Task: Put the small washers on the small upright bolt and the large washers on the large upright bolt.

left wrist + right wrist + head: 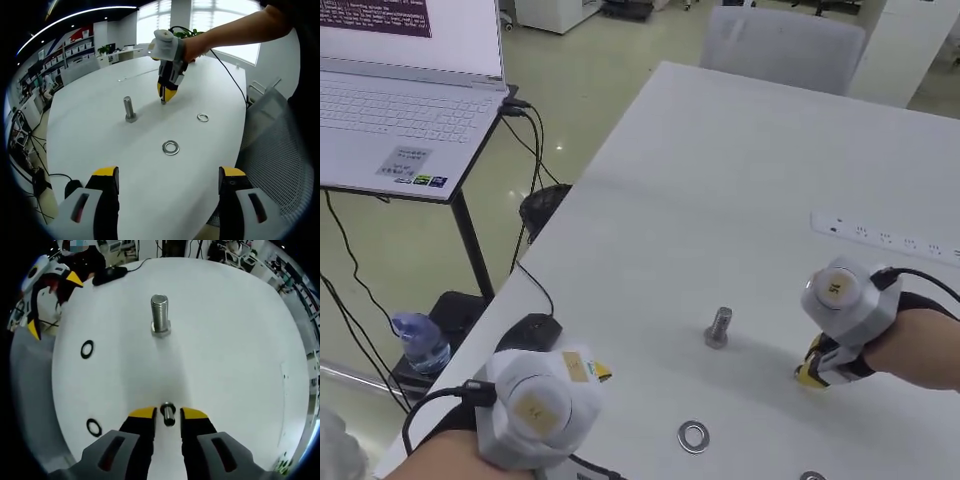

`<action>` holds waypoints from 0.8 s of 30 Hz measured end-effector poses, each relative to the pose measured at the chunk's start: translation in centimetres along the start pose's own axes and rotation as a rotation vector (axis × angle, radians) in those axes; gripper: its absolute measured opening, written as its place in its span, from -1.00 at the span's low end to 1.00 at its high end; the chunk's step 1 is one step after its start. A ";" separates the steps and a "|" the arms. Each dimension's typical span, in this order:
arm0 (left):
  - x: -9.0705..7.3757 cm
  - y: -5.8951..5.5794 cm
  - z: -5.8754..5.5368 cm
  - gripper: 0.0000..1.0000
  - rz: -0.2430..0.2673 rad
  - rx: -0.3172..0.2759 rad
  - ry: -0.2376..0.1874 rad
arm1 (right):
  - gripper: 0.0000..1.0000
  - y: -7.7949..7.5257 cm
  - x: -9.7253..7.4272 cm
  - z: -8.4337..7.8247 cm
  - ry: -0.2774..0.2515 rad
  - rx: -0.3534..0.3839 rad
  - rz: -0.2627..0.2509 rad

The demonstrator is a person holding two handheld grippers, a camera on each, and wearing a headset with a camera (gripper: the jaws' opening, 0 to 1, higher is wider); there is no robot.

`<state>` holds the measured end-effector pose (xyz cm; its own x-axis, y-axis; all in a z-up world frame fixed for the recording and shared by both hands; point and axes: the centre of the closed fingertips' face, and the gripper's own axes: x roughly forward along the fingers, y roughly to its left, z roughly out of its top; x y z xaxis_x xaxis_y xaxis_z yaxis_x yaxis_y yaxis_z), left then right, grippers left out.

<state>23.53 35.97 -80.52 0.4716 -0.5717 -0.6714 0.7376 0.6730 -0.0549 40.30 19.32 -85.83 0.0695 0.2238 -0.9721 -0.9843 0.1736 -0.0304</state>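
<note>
The large bolt (718,327) (129,109) (160,315) stands upright, head down, on the white table (740,190). My right gripper (817,372) (163,96) (168,412) rests low on the table to its right, shut on the small bolt (167,413) (163,101), which stands upright between the yellow tips. One washer (693,436) (170,147) (87,349) lies flat in front of the large bolt. A smaller-looking washer (811,477) (202,117) (93,427) lies nearer the right gripper. My left gripper (590,370) (169,172) (54,304) hovers at the table's near-left corner, open and holding nothing.
A laptop (410,110) sits on a stand left of the table, with a water bottle (420,342) on the floor below. A black mouse (525,332) lies by the left gripper. A power strip (885,238) lies at the far right, and a chair (780,45) stands beyond.
</note>
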 end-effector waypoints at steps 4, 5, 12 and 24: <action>0.1 -0.1 0.2 0.62 -0.002 0.003 -0.003 | -0.58 -0.1 -0.3 -0.1 -0.002 -0.006 -0.003; 0.1 -0.1 0.3 0.62 -0.003 0.004 -0.003 | -0.58 -0.2 -0.5 -0.1 -0.004 -0.009 -0.005; 0.1 0.1 0.4 0.62 0.000 0.009 -0.005 | -0.57 -0.1 -1.5 0.3 -0.019 -0.025 -0.012; -0.1 0.0 1.1 0.62 0.000 0.027 -0.014 | -0.56 0.6 -3.9 0.1 -0.033 -0.055 -0.034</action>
<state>24.01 35.55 -79.60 0.4785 -0.5782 -0.6608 0.7503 0.6602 -0.0344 39.46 18.60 -82.06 0.1079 0.2498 -0.9623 -0.9886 0.1290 -0.0773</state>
